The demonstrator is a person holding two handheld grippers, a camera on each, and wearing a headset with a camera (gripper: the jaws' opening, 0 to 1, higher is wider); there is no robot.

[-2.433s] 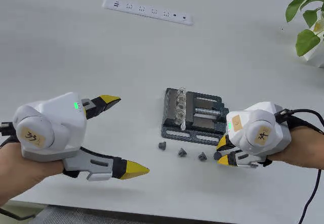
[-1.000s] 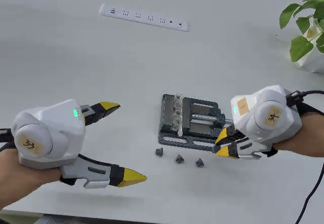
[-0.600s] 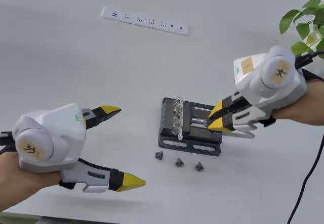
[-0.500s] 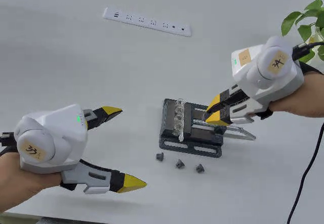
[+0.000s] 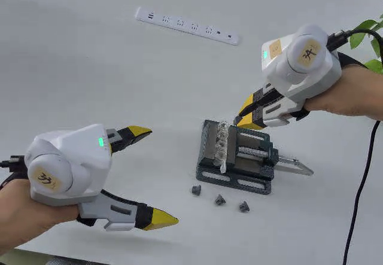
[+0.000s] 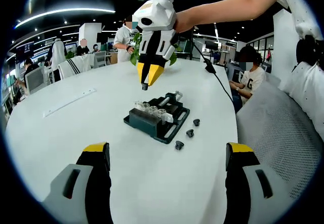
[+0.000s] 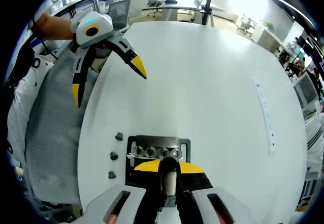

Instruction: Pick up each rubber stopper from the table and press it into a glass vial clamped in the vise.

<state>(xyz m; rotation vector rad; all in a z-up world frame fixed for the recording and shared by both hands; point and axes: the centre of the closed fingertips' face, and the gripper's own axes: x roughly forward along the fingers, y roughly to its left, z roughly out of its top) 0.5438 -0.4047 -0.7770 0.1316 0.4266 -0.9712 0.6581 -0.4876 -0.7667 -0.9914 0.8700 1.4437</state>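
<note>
Right tongs: clenched on a rubber stopper, hovering above the vials in the vise.
Left tongs: spread wide, holding nothing, well apart from the vise.
Loose stoppers: three on the tabletop, just beside the vise.

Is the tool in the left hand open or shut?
Open. The left tool has its jaws standing wide apart, with bare table between them.
</note>
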